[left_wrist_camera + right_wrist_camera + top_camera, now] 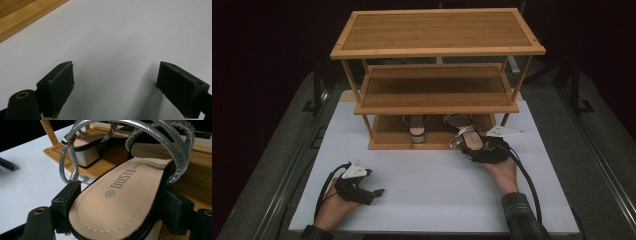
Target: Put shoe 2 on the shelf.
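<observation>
A three-tier wooden shoe rack (437,49) stands at the far side of the white tabletop (432,185), and the person's two hands come in from the near edge, each holding a gripper. The right gripper (473,150) is up at the front right of the rack's bottom shelf (387,136), and it has a silver-strapped sandal (468,137) by the heel end. In the right gripper view its black fingers (66,200) press against either side of the sandal's sole (120,197), pinching it across the heel; the beige insole carries the printed name DUSTO, and thin silver straps (155,135) arch over it, with a small buckle on the ankle strap at the left. The sandal sits at the front edge of the bottom shelf, its toe pointing into the rack and its heel hanging out over the tabletop in the gripper's hold. A second sandal (417,131) of the same kind, with a pale block heel, rests on the same shelf just to the left, apart from the held one. The two upper shelves are bare wood. The left gripper (371,192) lies low over the tabletop near the front left, well away from the rack, and in the left gripper view its fingers (60,87) are spread wide with just the white surface between them and a corner of the rack's wood at the upper left.
</observation>
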The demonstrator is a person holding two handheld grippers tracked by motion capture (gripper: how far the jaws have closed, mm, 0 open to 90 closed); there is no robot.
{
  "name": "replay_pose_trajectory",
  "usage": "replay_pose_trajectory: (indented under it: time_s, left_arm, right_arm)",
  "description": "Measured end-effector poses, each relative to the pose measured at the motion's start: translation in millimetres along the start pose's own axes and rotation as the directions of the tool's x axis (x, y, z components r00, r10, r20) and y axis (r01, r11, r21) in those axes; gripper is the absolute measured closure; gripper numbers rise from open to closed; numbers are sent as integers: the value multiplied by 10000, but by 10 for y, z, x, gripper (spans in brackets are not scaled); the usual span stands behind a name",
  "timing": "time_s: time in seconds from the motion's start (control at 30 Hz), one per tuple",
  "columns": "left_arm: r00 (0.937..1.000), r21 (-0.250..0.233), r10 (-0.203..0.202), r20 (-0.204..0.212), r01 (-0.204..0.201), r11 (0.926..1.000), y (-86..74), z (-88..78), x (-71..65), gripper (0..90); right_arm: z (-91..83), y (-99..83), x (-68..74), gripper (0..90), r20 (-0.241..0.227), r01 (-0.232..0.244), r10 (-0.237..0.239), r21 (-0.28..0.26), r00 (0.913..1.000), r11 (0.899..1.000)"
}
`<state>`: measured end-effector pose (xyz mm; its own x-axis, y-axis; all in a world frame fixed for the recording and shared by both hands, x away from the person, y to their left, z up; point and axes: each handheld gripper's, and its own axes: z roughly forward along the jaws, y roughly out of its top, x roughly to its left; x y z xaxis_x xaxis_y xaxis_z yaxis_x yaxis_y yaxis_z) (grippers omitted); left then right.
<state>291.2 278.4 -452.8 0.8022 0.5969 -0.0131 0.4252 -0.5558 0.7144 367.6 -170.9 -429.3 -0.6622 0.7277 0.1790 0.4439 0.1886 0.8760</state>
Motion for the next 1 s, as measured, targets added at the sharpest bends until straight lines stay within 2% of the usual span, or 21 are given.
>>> replay_pose_trajectory:
  time_s: [0.13,0.37,0.63,0.67,0.77,0.83,0.87,1.0]
  left_arm:
    - [10000,19,22,-2,-22,10000,0,-1,1,133]
    - [10000,17,11,-2,-11,10000,1,-1,1,132]
    - [10000,-19,1,-17,-1,10000,1,2,-1,132]
    - [10000,-10,13,-15,-13,10000,1,1,-1,132]
    - [10000,15,26,-1,-26,10000,2,0,1,132]
    - [10000,20,30,0,-30,10000,2,0,1,132]
    - [10000,16,27,0,-27,10000,2,0,1,132]
    - [10000,17,32,4,-32,10000,2,0,2,132]
  right_arm:
    - [100,11,6,248,107,-115,116,-108,9999,9999]
    - [309,81,1,248,361,-30,34,-94,9993,10000]
    - [534,155,8,247,606,-336,341,-93,9976,9994]
    - [580,163,7,247,731,-480,487,-111,9961,9988]
    - [641,182,-26,247,840,-270,296,-313,9960,9991]
    - [659,183,-32,247,854,-404,428,-294,9954,9988]
    - [695,175,-42,247,917,-639,659,-241,9936,9977]
    - [750,152,-59,247,1004,-828,835,-109,9914,9965]
